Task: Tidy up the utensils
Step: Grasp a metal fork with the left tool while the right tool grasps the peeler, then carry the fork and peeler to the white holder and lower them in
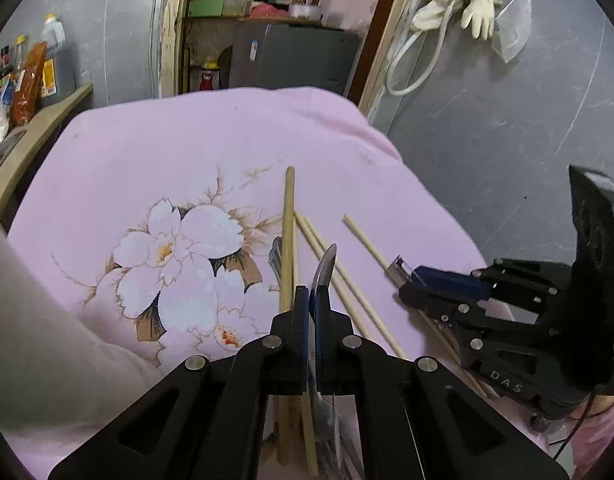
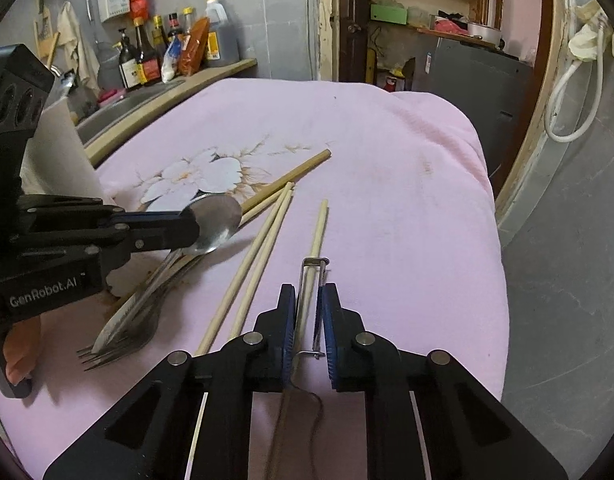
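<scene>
A pink flowered cloth (image 1: 187, 152) covers the table. My left gripper (image 1: 313, 292) is shut on a metal spoon (image 1: 326, 264), whose bowl sticks out past the fingertips. In the right wrist view the same spoon (image 2: 215, 220) hangs above several forks (image 2: 123, 336) and other metal handles lying on the cloth. My right gripper (image 2: 309, 296) is shut on the head of a metal peeler (image 2: 315, 264). A thin chopstick (image 2: 319, 232) runs in between its jaws; whether it is gripped too I cannot tell. A pair of thin chopsticks (image 2: 263, 240) and a thicker one (image 2: 291, 176) lie between the two grippers.
Sauce bottles (image 2: 167, 56) stand on a counter beside a sink (image 2: 119, 108) at the far left. The cloth drops off at its right edge (image 2: 491, 240) onto grey floor. A doorway with shelves (image 2: 419, 0) and a grey cabinet (image 2: 479, 76) lies behind.
</scene>
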`<state>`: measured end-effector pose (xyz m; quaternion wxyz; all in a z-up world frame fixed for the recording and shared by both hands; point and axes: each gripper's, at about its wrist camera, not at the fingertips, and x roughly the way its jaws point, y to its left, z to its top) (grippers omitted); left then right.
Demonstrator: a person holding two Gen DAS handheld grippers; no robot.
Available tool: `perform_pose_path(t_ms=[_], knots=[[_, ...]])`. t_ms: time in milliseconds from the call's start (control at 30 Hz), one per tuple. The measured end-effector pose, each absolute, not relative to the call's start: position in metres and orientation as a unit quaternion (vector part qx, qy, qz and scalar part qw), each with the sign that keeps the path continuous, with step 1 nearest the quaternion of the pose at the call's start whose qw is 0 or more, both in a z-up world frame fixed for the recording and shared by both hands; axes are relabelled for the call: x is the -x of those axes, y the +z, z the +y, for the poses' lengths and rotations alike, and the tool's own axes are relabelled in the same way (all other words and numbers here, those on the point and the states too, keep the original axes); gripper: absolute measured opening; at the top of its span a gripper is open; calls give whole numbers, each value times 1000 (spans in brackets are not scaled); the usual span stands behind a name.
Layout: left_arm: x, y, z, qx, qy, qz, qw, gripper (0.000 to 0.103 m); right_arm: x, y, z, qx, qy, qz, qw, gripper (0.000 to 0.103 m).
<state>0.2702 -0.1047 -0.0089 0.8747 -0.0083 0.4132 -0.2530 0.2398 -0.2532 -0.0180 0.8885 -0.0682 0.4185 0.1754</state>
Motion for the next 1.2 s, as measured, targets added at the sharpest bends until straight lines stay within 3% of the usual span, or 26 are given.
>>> perform_pose_path(t_ms=[167,633,1200], knots=[[-252,5,-97,25,-256,373,891,0,-212,-2,-261,51,174,363,914,10],[-199,50,-69,97,-246,203,943,0,-138,59,-242,40,162,98,981,10],[-187,147,50,138,-132,52,980,0,-177,126,-173,-54,241,-12,969,10]])
